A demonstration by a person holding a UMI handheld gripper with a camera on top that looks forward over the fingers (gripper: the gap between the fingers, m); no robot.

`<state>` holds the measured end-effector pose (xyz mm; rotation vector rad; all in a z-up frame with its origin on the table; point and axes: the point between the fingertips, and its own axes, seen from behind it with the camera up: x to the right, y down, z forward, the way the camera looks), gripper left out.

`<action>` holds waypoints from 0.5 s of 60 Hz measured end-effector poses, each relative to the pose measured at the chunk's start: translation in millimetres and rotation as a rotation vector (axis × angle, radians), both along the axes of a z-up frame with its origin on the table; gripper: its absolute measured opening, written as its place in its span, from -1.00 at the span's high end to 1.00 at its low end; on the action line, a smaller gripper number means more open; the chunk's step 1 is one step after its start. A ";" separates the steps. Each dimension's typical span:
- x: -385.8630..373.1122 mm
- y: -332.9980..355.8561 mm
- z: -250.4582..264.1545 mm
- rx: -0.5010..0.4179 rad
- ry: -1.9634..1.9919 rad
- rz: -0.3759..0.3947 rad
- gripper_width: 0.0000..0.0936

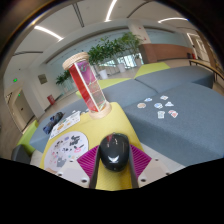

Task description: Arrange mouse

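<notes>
Your hand-held gripper sits low over the worktop, and its fingers are closed in on a black mouse. The magenta pads show at either side of the mouse body, tight against it with no gap you can make out, so you are pinching the mouse between them. Whether its underside rests on the surface or hangs just clear of it you cannot tell from here.

The mouse lies over a yellow mat that covers the near part of the worktop. Just beside the mouse, on your left, lies a round white sheet dotted with small stickers, partly on the yellow. Beyond the fingers, upright on the far part of the yellow mat, stands a tall clear tumbler with a red rim and red contents. Left of it lies another white sheet and a dark object too small to name.

To your right the worktop is grey-blue, and a loose scatter of small cards lies on it, well apart from the mouse.

Farther off, the room is a broad hall with long ceiling lights, green plants along the far side and an orange-brown wall.
</notes>
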<state>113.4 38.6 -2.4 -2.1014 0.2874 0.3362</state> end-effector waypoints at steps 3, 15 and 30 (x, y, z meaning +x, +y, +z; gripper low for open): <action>8.9 -0.9 9.4 -0.024 0.011 -0.030 0.03; -1.9 21.9 148.8 0.196 -0.238 -0.081 0.12; -158.5 45.0 86.5 0.119 -0.278 0.112 0.13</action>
